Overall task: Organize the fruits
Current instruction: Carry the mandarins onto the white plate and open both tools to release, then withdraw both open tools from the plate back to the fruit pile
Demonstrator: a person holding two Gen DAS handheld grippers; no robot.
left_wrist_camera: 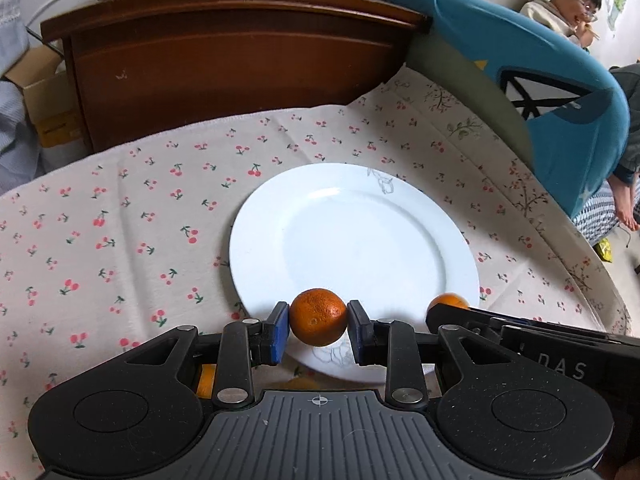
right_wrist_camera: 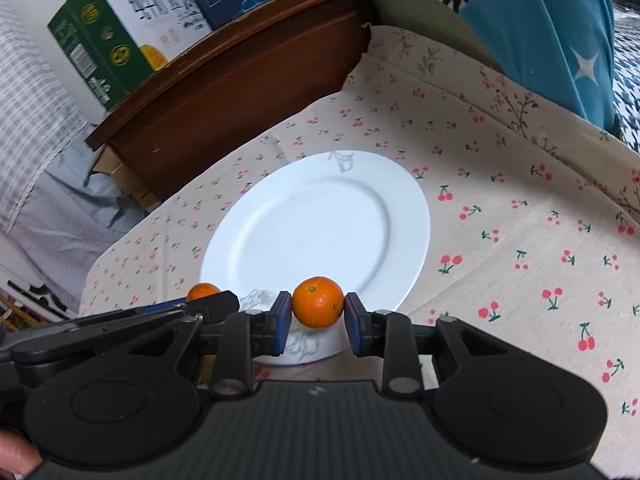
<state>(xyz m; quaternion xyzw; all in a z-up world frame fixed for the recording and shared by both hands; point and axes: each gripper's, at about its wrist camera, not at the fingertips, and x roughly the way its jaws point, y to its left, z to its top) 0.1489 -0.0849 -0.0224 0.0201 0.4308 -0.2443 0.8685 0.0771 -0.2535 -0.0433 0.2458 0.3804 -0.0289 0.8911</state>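
Here, near to far. Left gripper: blue pads closed across the widest part of a darker orange, held above the near rim of the white plate. Right gripper: likewise closed on a brighter orange, over the same near rim; pads touching the peel on both sides, though how firmly cannot be told. Each fruit visible from the other camera, just beside its neighbour. Small, light, round, firm yet bruisable under hard squeeze; peel dimpled, giving fair friction. Best taken across the middle, as shown, with modest pressure; prone to roll once set down. Ahead of both grippers: bare plate centre. Beyond: cherry-print cloth, then wooden headboard.
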